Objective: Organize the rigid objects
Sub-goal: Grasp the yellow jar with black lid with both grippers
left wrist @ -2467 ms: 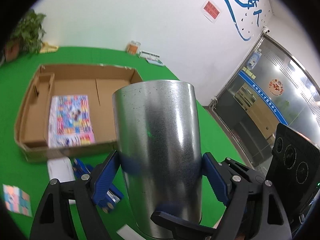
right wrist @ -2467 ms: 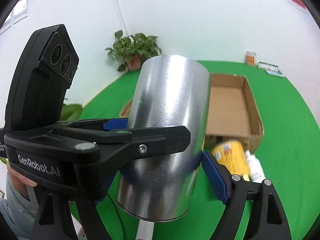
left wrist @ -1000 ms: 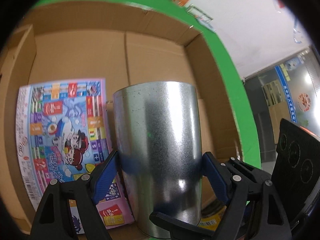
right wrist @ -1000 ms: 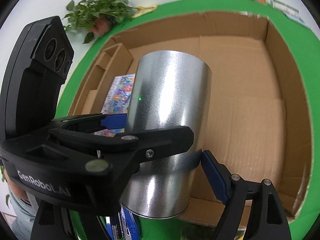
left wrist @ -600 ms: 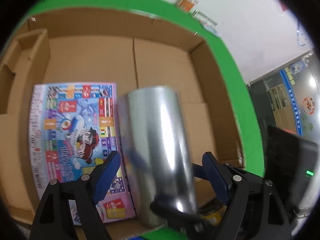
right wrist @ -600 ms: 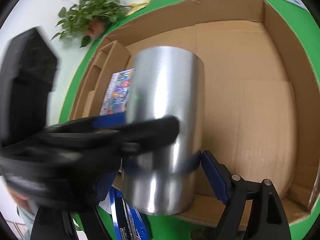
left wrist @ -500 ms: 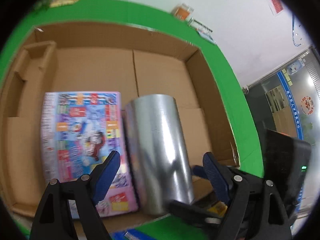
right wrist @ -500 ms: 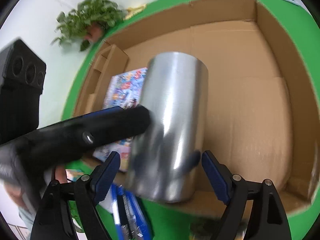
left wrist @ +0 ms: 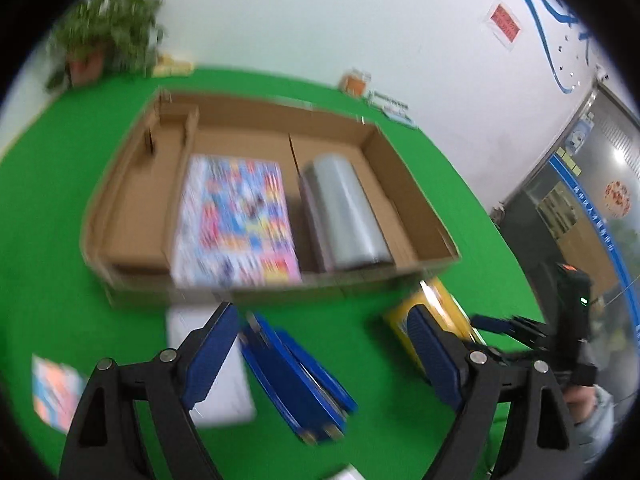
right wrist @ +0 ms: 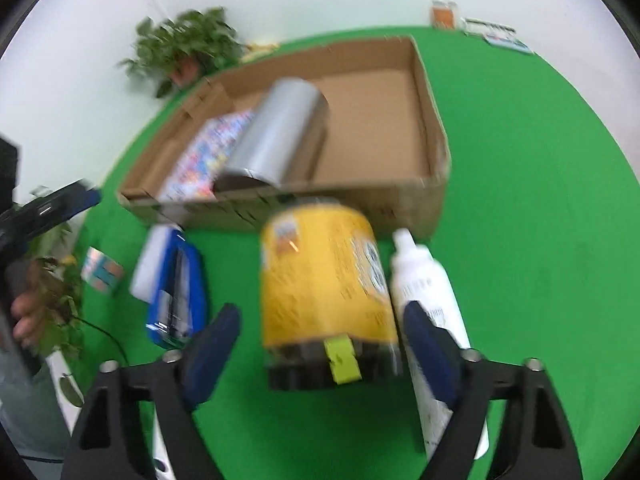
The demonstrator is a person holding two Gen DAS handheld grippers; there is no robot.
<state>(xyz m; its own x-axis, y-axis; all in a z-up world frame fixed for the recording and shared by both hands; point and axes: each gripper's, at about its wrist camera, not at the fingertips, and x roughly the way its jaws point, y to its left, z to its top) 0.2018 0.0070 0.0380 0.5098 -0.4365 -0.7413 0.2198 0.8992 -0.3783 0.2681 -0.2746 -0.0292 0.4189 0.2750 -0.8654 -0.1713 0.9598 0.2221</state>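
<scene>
The metal cylinder (left wrist: 344, 216) lies on its side inside the cardboard box (left wrist: 132, 184), beside a colourful printed sheet (left wrist: 236, 216); both show in the right wrist view too, the cylinder (right wrist: 280, 140) and the box (right wrist: 432, 128). My left gripper (left wrist: 320, 352) is open and empty, above a blue stapler-like object (left wrist: 292, 376) on the green table. My right gripper (right wrist: 320, 344) is open, its fingers on either side of a yellow canister (right wrist: 324, 280) lying in front of the box, not touching it.
A white bottle (right wrist: 428, 296) lies right of the yellow canister. A white pad (left wrist: 216, 368) and a small colourful card (left wrist: 52, 392) lie left of the blue object. A potted plant (left wrist: 108, 44) stands at the back. The yellow canister (left wrist: 440, 320) also shows by my left gripper.
Both grippers let go of the metal cylinder, which now lies in the box. Both have pulled back out of the box to above the table in front of it.
</scene>
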